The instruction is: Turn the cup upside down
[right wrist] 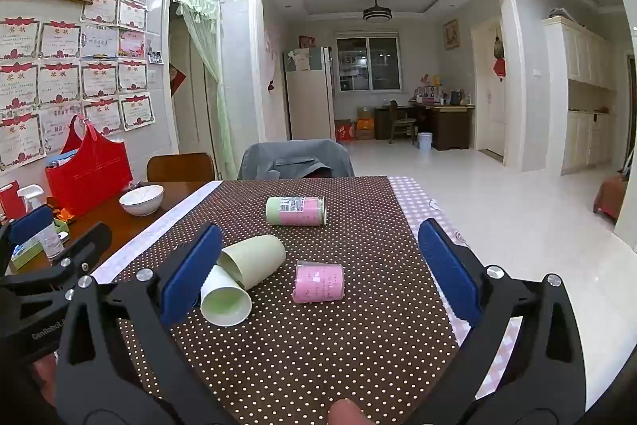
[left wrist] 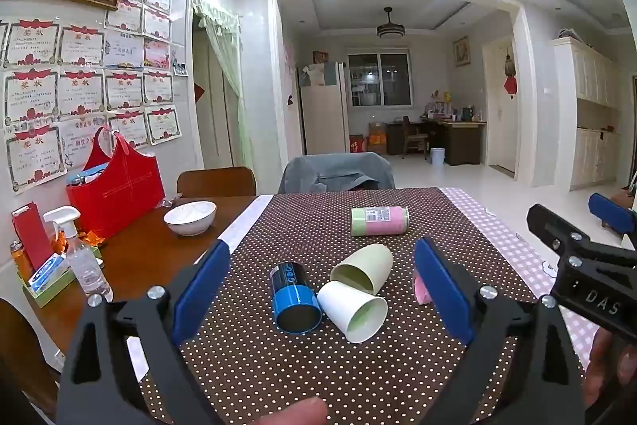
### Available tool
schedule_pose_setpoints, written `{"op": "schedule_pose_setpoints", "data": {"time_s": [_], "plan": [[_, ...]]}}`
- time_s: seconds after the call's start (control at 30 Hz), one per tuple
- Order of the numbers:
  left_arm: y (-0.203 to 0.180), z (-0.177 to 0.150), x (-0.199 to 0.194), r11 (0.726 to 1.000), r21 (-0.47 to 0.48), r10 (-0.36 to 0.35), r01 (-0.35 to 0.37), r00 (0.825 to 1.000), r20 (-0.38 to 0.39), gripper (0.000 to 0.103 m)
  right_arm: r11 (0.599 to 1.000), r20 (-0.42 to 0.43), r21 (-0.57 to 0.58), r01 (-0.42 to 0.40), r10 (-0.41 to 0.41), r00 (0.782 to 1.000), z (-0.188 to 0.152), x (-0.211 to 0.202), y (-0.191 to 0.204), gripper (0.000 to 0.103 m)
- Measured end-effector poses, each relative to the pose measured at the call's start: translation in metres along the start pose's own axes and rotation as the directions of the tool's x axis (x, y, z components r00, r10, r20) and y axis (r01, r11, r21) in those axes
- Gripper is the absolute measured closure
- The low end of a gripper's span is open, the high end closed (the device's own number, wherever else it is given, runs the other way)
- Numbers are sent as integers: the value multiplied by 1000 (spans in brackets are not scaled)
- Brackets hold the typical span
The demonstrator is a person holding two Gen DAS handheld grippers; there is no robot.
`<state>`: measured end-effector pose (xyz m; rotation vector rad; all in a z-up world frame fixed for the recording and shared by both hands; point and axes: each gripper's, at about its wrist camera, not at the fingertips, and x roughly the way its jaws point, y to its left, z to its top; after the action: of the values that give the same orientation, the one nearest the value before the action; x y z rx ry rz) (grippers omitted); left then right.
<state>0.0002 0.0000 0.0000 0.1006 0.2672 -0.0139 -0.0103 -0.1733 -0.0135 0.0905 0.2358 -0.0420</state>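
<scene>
Several cups lie on their sides on the brown polka-dot cloth [left wrist: 318,365]. In the left wrist view a blue-and-black cup [left wrist: 294,299], a white cup [left wrist: 354,309] and a pale green cup [left wrist: 364,267] lie together between the fingers of my open, empty left gripper [left wrist: 320,295]. A green-and-pink cup [left wrist: 380,221] lies farther back. In the right wrist view my right gripper [right wrist: 318,269] is open and empty, with a pink cup [right wrist: 318,283] between its fingers, the white cup [right wrist: 225,299] and the pale green cup [right wrist: 254,259] by its left finger, and the green-and-pink cup [right wrist: 295,211] beyond.
A white bowl [left wrist: 190,217], a red bag [left wrist: 115,186], a spray bottle [left wrist: 81,253] and boxes stand on the wooden table's left side. Two chairs [left wrist: 338,172] stand at the far edge. A checked cloth [left wrist: 513,249] covers the table's right edge.
</scene>
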Motion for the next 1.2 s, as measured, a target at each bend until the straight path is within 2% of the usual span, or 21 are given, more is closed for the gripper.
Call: {"op": "schedule_pose_setpoints", "data": {"time_s": [1.2], "plan": [[4,-1,-5,1000,-20,15,-14,999,28,11,1000,3,-12,2,-2,1000,6,-3,6,6]]}}
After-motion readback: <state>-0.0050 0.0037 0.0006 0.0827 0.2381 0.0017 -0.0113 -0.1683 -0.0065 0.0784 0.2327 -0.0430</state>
